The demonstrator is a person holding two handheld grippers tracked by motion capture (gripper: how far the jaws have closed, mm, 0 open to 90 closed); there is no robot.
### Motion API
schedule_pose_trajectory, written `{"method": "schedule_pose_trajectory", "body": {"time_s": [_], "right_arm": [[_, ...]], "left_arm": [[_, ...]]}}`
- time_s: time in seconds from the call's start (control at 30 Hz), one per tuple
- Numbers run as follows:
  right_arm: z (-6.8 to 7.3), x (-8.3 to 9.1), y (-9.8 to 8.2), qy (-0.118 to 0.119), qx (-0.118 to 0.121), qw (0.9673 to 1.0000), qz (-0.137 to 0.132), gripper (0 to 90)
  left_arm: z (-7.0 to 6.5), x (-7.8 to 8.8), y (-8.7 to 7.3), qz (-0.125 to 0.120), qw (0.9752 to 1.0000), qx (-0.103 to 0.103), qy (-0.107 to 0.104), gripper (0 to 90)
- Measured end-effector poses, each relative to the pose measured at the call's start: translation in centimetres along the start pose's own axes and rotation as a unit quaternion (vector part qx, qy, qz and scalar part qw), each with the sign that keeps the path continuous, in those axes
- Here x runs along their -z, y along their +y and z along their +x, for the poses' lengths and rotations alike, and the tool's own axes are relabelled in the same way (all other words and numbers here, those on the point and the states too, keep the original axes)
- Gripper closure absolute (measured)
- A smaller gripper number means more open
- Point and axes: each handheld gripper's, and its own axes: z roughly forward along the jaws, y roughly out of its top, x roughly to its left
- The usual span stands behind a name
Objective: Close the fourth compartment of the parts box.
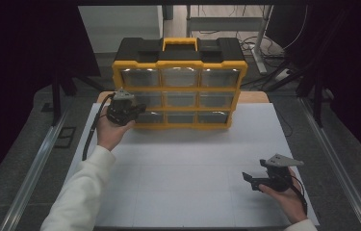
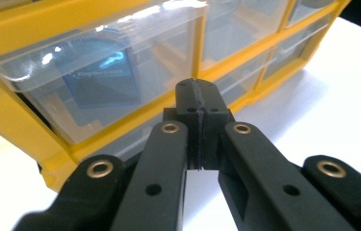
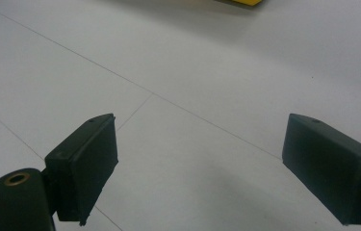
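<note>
The clear drawers of the yellow organizer [image 1: 180, 82] mostly hide their contents behind glare; in the left gripper view one drawer [image 2: 101, 72] holds a dark blue packet [image 2: 103, 72] whose print is too blurred to read, and the cabinet runs off the picture's top and left edges. In the high view the room's sides are lost in darkness, and the person's right forearm is cut off at the bottom edge. The white table [image 1: 187, 168] is ruled with faint grid lines and stands on grey floor, with cables and a metal table leg behind it. The organizer stands upright at the table's far edge, its three-by-three drawer front facing the person, its long axis running left to right and its yellow handle [image 1: 180, 43] on top. The left gripper [image 1: 139, 109] is held up at the organizer's lower left drawers with its fingers [image 2: 187, 103] pressed together on nothing. The right gripper [image 1: 246, 179] rests low over the near right of the table, well apart from the organizer, its fingers [image 3: 89, 163] spread wide over bare surface.
</note>
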Motion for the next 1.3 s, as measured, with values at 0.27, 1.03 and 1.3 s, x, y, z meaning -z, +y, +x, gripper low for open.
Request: {"method": "schedule_pose_trajectory", "body": {"time_s": [0.27,1.03,1.3], "right_arm": [[0.0,0.1,0.0,0.0,-0.001,1.0,-0.001,12.5],[-0.2,-0.1,0.0,-0.007,-0.003,1.0,0.0,12.4],[-0.3,-0.2,0.1,-0.009,-0.004,1.0,0.0,12.4]], "left_arm": [[-1.5,1.4,-1.4,-0.016,0.9998,-0.011,-0.006,60.2],[-5.3,6.3,-8.7,-0.011,0.9999,-0.011,0.007,16.8],[-5.9,7.7,-12.8,0.002,0.9998,-0.006,0.019,15.8]]}}
